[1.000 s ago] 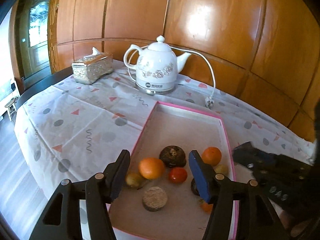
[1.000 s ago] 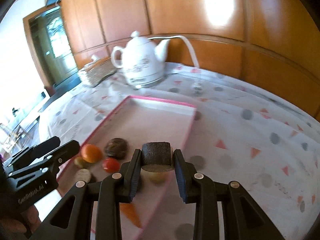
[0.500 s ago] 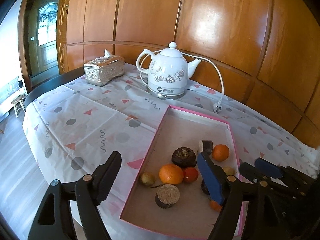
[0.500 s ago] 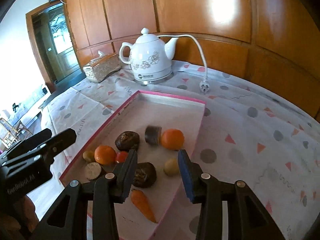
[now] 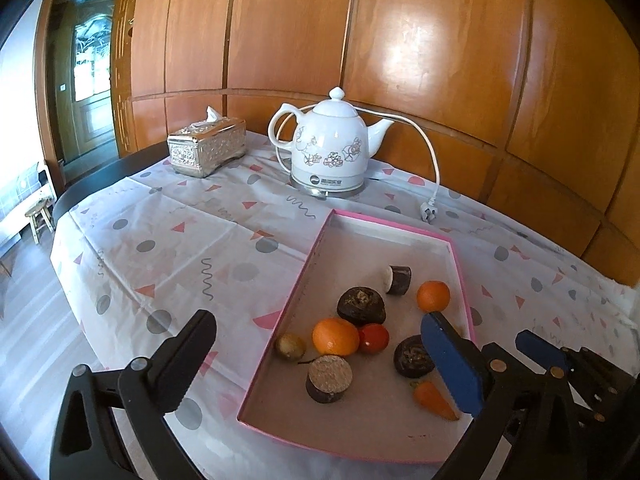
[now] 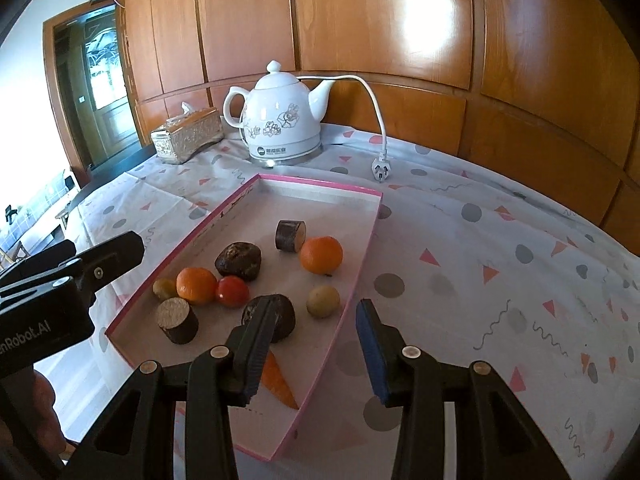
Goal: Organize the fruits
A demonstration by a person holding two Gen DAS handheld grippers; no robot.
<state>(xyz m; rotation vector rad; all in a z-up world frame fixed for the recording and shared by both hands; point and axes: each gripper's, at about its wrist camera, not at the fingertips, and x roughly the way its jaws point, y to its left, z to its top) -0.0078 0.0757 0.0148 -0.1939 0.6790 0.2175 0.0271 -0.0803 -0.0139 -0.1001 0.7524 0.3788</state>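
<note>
- The left gripper is spread wide and holds nothing; its jaws have just been opening.
- The right gripper is also spread and empty, above the near corner of the tray.
- All the fruits lie in the tray: two oranges, a tomato, a carrot.
- A kettle stands behind the tray.

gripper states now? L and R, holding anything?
Left gripper: open, jaws have just been opening wide, nothing between them.
Right gripper: open, empty, hanging above the pink tray.
</note>
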